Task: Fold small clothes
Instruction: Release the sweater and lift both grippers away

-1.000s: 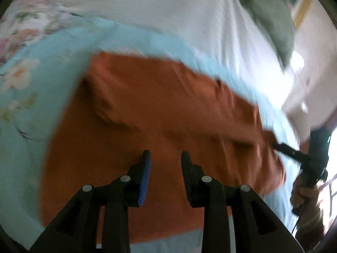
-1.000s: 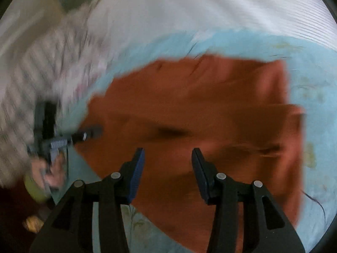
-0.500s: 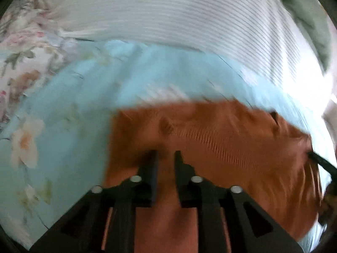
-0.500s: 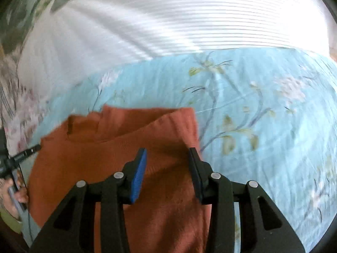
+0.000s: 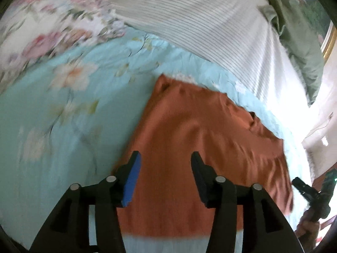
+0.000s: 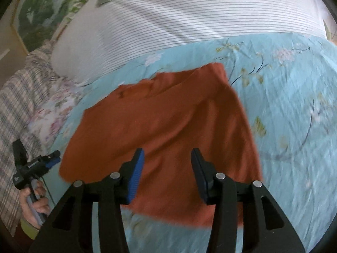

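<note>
Left tongs (image 5: 165,158) spread wide above rust-orange garment (image 5: 200,147), lying on pale blue floral bedspread (image 5: 63,126), striped white sheet (image 5: 200,25) beyond

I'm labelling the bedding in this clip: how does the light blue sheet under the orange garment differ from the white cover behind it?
The light blue sheet carries a floral print; the white cover has thin dark stripes. The sheet lies nearer, with the orange garment on it; the cover bears none of it. Both are bed fabrics.

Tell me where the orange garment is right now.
The orange garment lies flat on the light blue floral sheet, centred in both wrist views just ahead of both open tools, with the white striped bedding beyond it.
</note>
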Demonstrator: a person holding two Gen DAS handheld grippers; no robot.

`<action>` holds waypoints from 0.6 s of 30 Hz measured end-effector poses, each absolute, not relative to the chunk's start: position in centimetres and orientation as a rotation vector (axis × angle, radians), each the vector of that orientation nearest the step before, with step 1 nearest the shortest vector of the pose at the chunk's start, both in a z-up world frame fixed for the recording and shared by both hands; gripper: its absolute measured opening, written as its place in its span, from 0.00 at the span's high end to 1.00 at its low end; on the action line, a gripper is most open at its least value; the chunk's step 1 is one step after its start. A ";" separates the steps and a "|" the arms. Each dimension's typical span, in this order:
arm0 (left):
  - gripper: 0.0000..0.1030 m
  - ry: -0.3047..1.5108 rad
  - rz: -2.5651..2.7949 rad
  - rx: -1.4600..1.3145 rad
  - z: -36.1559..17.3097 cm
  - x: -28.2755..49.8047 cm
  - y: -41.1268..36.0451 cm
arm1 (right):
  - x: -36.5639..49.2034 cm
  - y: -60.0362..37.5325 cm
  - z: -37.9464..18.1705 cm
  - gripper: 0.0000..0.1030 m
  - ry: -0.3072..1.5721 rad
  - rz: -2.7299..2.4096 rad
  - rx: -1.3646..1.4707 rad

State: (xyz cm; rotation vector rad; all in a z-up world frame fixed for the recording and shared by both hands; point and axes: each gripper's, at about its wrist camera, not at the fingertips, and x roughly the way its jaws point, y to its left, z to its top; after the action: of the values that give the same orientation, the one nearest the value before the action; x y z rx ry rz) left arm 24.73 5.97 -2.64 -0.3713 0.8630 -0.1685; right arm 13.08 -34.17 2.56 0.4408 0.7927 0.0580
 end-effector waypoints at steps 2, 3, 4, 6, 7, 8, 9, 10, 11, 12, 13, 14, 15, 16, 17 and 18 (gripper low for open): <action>0.46 0.862 -0.179 -0.412 -2.8 22.0 6.3 | 11.6 -32.8 2.8 0.53 0.790 0.083 0.447; 0.46 0.864 -0.184 -0.423 -2.9 21.1 6.4 | 10.9 -32.3 2.8 0.53 0.790 0.089 0.449; 0.46 0.868 -0.191 -0.436 -3.0 19.9 6.4 | 10.5 -31.9 2.8 0.53 0.789 0.094 0.451; 0.44 0.878 -0.200 -0.461 -3.3 18.4 6.5 | 9.2 -31.4 2.9 0.50 0.787 0.101 0.456; 0.43 0.884 -0.208 -0.471 -3.4 17.7 6.6 | 8.6 -31.1 2.8 0.48 0.785 0.102 0.461; 0.41 0.891 -0.215 -0.478 -3.6 17.0 6.7 | 8.1 -30.9 2.7 0.47 0.787 0.102 0.468; 0.40 0.894 -0.218 -0.480 -3.7 16.5 6.7 | 7.7 -30.8 2.7 0.47 0.788 0.103 0.473; 0.40 0.899 -0.219 -0.482 -3.8 16.1 6.7 | 7.2 -30.6 2.6 0.47 0.789 0.107 0.481; 0.40 0.905 -0.220 -0.486 -3.9 15.7 6.8 | 7.0 -30.6 2.5 0.47 0.790 0.109 0.485; 0.40 0.912 -0.226 -0.492 -4.0 15.5 6.8 | 6.6 -30.4 2.4 0.47 0.791 0.109 0.490; 0.39 0.917 -0.231 -0.497 -4.1 15.1 6.8 | 6.3 -30.3 2.3 0.47 0.794 0.110 0.494; 0.38 0.920 -0.232 -0.499 -4.1 14.8 6.9 | 6.3 -30.3 2.2 0.47 0.798 0.111 0.497; 0.37 0.922 -0.230 -0.501 -4.2 14.6 7.0 | 6.1 -30.3 2.1 0.47 0.801 0.109 0.500; 0.37 0.926 -0.230 -0.503 -4.3 14.4 7.0 | 6.0 -30.4 1.9 0.47 0.807 0.109 0.504; 0.36 0.930 -0.232 -0.507 -4.5 14.3 7.1 | 5.9 -30.4 1.8 0.47 0.809 0.107 0.507; 0.36 0.936 -0.234 -0.515 -4.7 14.3 7.1 | 5.8 -30.4 1.8 0.47 0.811 0.106 0.511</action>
State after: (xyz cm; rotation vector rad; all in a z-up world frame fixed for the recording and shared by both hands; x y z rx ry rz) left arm 14.29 7.12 -4.65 -0.5152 0.9356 -0.2335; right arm 5.84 -30.42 1.78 0.5106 0.8108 0.1059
